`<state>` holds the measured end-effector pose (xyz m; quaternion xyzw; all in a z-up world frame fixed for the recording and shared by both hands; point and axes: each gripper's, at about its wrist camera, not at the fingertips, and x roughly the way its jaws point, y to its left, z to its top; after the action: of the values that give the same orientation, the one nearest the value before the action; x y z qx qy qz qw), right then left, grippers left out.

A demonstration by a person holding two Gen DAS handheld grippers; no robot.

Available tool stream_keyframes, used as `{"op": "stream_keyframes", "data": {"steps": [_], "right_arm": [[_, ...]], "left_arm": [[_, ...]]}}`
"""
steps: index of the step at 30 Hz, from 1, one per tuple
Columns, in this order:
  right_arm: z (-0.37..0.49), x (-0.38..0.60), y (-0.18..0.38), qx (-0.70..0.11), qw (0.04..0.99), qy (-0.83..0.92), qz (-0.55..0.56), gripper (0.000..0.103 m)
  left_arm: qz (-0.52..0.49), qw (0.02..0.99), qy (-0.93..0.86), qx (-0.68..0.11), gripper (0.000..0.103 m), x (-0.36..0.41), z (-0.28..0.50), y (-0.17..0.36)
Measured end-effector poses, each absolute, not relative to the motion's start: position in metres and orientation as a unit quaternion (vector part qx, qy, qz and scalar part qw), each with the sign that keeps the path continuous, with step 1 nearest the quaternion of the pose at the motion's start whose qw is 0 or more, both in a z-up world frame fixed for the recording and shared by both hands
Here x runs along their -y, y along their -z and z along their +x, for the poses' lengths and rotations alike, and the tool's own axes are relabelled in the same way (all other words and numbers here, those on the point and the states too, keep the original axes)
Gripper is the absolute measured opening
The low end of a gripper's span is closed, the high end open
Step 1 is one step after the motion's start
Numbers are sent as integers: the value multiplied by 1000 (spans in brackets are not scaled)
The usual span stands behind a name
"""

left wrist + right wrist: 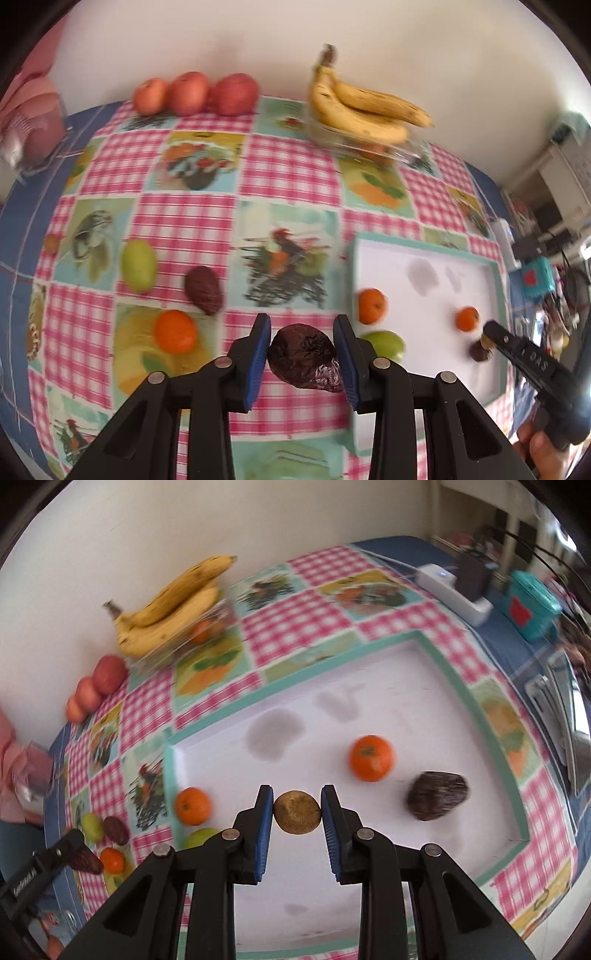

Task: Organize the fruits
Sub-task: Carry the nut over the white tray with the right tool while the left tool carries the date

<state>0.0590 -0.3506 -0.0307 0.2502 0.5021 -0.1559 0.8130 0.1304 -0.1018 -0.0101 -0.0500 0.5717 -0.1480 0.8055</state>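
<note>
Left wrist: left gripper (301, 350) fingers clamp dark fruit (304, 356) | right wrist: right gripper (297, 810) fingers clamp brown fruit (297, 812)

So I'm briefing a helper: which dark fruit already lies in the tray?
Find the white tray with the teal rim. On its right side, beside a round orange tangerine, lies the dark brown wrinkled fruit, the tray's only dark piece.

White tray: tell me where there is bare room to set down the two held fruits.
The white tray is bare across its far half, beyond the orange, and in its near middle under the right gripper. Its left edge is crowded: an orange and a green fruit. A dark fruit fills the right side.
</note>
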Motion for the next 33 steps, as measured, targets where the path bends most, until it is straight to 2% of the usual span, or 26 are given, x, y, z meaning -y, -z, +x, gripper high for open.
{"op": "stream_keyframes", "data": {"steps": [17,33], "right_arm": [[35,358,5,-476,828,167,246,28],[23,357,10,-483,822,170,249,28]], "left_arm": [[37,793,189,-578,38,170,93,21],[80,786,196,-581,38,201,75,33]]}}
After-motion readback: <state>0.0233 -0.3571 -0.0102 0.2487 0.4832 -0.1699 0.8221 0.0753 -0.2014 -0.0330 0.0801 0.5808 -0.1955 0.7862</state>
